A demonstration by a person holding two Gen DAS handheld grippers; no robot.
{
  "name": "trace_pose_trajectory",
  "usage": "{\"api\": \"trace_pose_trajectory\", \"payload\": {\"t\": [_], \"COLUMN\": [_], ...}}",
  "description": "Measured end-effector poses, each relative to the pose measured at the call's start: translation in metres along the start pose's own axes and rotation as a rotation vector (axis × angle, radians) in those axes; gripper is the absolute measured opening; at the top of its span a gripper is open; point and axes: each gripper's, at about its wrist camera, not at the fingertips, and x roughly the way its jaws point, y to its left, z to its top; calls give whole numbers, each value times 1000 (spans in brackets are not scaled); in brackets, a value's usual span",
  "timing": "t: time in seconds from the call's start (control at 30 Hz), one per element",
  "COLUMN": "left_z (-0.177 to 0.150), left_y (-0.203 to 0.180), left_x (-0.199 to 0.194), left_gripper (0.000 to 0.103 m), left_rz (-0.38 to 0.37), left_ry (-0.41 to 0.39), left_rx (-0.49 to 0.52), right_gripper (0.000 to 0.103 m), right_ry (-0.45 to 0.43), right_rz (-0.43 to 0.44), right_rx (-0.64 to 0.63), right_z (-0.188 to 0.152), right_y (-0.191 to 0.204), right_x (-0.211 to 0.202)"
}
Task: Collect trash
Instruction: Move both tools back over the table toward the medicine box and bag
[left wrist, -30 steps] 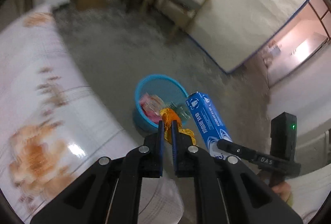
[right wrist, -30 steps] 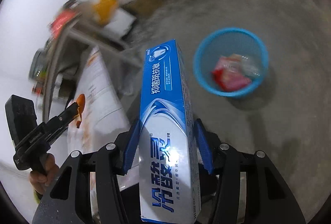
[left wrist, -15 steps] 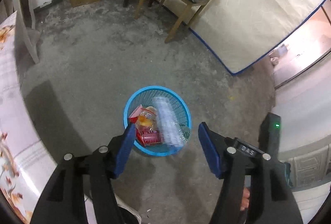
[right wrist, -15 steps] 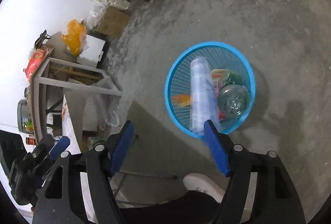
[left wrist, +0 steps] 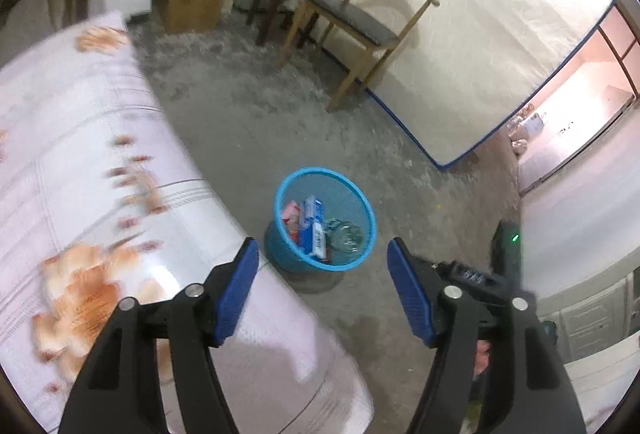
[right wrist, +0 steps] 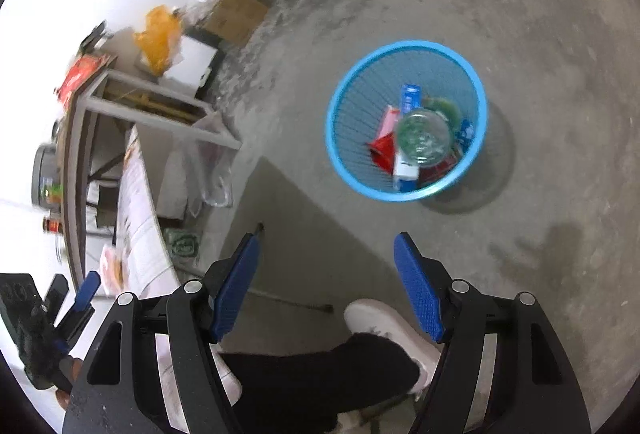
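2 tools, left tool and right tool, gape wide, empty, above the trash-filled blue basket.

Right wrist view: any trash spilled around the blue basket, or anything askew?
Nothing stands out. The blue basket stands upright on the floor, with the toothpaste box and clear bottle inside it. No litter shows around it. Both the left gripper and right gripper are open and empty.

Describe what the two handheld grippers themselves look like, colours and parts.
Both the left gripper and right gripper have matte black angular linkage arms with silver round pivot bolts and blue textured finger pads. A black unit with a green light sits on the right one.
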Motion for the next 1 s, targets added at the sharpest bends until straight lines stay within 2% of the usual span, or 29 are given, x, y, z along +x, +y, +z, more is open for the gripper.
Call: {"api": "trace_pose_trajectory", "payload": {"t": [0.1, 0.2, 0.37, 0.47, 0.53, 0.7, 0.8, 0.87, 0.93, 1.0], "left_z": [-23, -47, -87, -104, -108, -98, -94, -93, -95, -97], "left_y": [24, 59, 124, 160, 182, 217, 233, 242, 248, 254], "left_x": [-37, -72, -121, -146, -162, -192, -201, -203, -204, -202], "left_gripper": [70, 70, 70, 70, 70, 70, 68, 67, 63, 60], "left_rz": [67, 147, 255, 288, 303, 333, 335, 326, 315, 297], "left_ry": [-67, -129, -198, -243, -273, -355, -386, -398, -402, -401], "left_rx": [-8, -69, -241, -343, -397, -431, -462, -485, -503, -522], "right_gripper": [70, 74, 77, 77, 77, 77, 78, 78, 78, 78], "right_ry": [0, 10, 119, 203, 254, 331, 348, 331, 339, 340], "right_rz": [25, 68, 213, 250, 285, 331, 278, 175, 135, 59], "right_rx": [-83, -207, -433, -536, -582, -667, -640, -611, -639, -681], "right_z": [-3, -6, -28, -46, -58, -70, -58, -48, -50, -57], "right_y": [34, 91, 207, 271, 311, 391, 434, 463, 482, 496], "right_x": [-2, -1, 38, 75, 99, 145, 175, 201, 222, 248]}}
